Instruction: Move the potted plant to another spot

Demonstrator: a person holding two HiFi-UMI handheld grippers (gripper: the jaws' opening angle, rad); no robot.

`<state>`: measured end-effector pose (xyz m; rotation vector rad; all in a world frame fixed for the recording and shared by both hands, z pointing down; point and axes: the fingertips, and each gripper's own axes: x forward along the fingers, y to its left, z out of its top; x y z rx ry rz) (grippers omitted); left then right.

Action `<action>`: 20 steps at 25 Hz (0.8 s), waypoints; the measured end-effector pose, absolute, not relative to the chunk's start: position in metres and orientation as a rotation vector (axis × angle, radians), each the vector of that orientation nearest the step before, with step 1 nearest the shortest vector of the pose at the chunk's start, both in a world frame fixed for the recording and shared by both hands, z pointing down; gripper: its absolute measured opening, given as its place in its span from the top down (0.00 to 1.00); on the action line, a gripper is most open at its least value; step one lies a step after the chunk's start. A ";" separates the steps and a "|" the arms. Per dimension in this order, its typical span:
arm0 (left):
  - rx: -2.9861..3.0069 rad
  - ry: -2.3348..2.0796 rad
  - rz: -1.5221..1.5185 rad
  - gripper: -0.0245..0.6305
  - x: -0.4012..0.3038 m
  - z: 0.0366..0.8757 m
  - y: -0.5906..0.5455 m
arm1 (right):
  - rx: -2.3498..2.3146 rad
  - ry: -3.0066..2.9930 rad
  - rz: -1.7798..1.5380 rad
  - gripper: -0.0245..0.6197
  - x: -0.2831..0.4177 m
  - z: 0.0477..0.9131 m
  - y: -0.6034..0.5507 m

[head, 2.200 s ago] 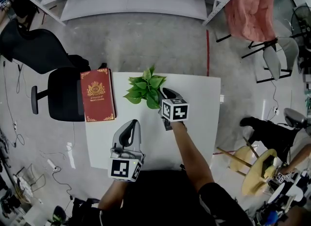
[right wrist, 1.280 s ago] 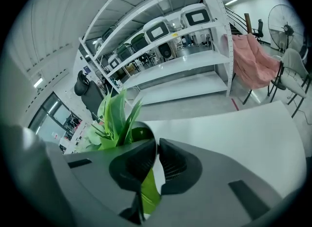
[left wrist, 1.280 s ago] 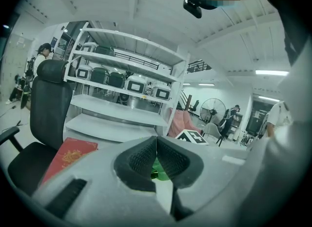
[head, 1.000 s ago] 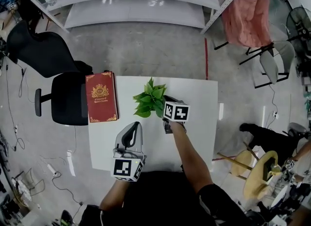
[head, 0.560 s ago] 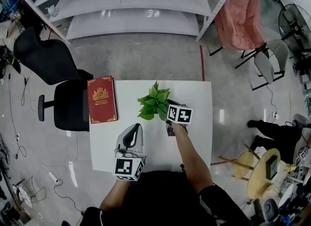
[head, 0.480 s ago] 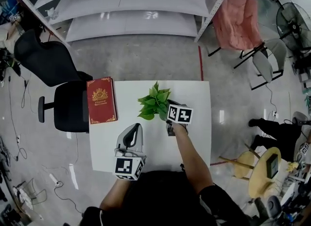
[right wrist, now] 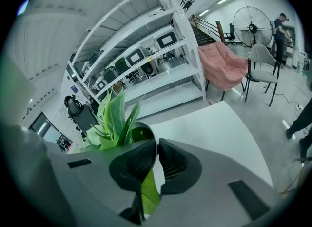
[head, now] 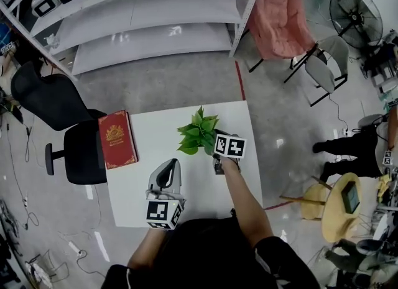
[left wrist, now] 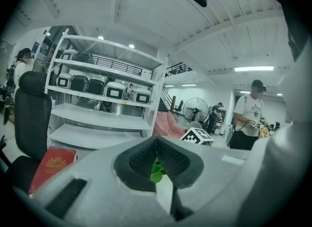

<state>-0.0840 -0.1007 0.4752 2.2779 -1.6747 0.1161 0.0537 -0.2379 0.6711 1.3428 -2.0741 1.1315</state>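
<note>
Shifted right, away from red hardback book (head: pixel 117 138): green leafy potted plant (head: pixel 196 133), mid white square table (head: pixel 143 182) | your right gripper (right wrist: pixel 157 145) pinches its rim and a leaf | left gripper (left wrist: pixel 156 143) pressed together, empty | risk: leaf slips, pot tips.

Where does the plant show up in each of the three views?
Head view: plant at centre, on the table's far half.
Left gripper view: plant is only a green scrap low at centre, beyond the shut jaws.
Right gripper view: plant left of centre, its pot rim in the jaws.
Shared landmark: white shelves behind the plant in all three.
</note>
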 end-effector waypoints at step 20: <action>2.339 -1.579 0.172 0.94 -0.010 0.482 -0.146 | 1.480 -1.969 1.218 0.92 0.155 0.699 -0.278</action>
